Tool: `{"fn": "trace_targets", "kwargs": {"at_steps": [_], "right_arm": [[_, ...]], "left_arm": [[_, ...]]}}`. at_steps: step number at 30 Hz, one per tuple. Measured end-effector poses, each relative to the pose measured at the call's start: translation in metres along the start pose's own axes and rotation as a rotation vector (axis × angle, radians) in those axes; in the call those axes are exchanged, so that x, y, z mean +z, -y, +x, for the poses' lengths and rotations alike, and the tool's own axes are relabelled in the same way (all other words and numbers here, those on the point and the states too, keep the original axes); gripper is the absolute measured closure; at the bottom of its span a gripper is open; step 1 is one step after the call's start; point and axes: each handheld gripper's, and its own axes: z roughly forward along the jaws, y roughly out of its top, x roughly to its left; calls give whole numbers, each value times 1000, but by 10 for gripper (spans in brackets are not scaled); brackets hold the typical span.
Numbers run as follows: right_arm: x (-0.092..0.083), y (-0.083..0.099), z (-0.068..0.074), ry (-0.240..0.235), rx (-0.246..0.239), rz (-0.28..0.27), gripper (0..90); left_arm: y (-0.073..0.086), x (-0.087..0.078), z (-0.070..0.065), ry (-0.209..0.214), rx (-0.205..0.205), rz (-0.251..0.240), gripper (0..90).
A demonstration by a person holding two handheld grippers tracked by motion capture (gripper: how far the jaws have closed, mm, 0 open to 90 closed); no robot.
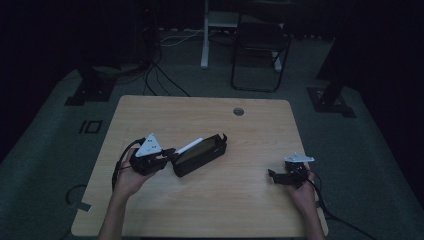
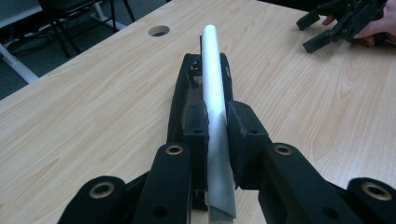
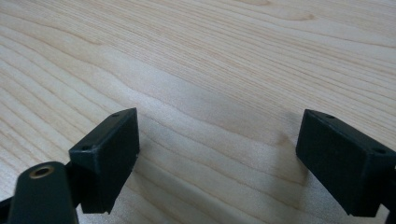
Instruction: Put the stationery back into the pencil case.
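A long black case lies slanted on the wooden table, left of centre. My left gripper is shut on a white tube, which reaches out over the case. In the left gripper view the white tube is pinched between the pads of that gripper, and its far end lies along the top of the black case. At the right, my right gripper stands open just above the bare wood. Its jaws are wide apart with nothing between them. It also appears far off in the left gripper view.
A round cable hole sits near the table's far edge. Behind the table stand a black chair and a white desk leg, with cables on the dark floor. Each gripper trails a cable off the near edge.
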Motion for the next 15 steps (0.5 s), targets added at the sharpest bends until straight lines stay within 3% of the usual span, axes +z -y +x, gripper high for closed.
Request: {"fn": "trace_targets", "kwargs": {"at_steps": [15], "right_arm": [[0, 0, 0, 0, 1, 0, 131]], "left_arm": [[-8, 9, 3, 8, -2, -4, 790]]}}
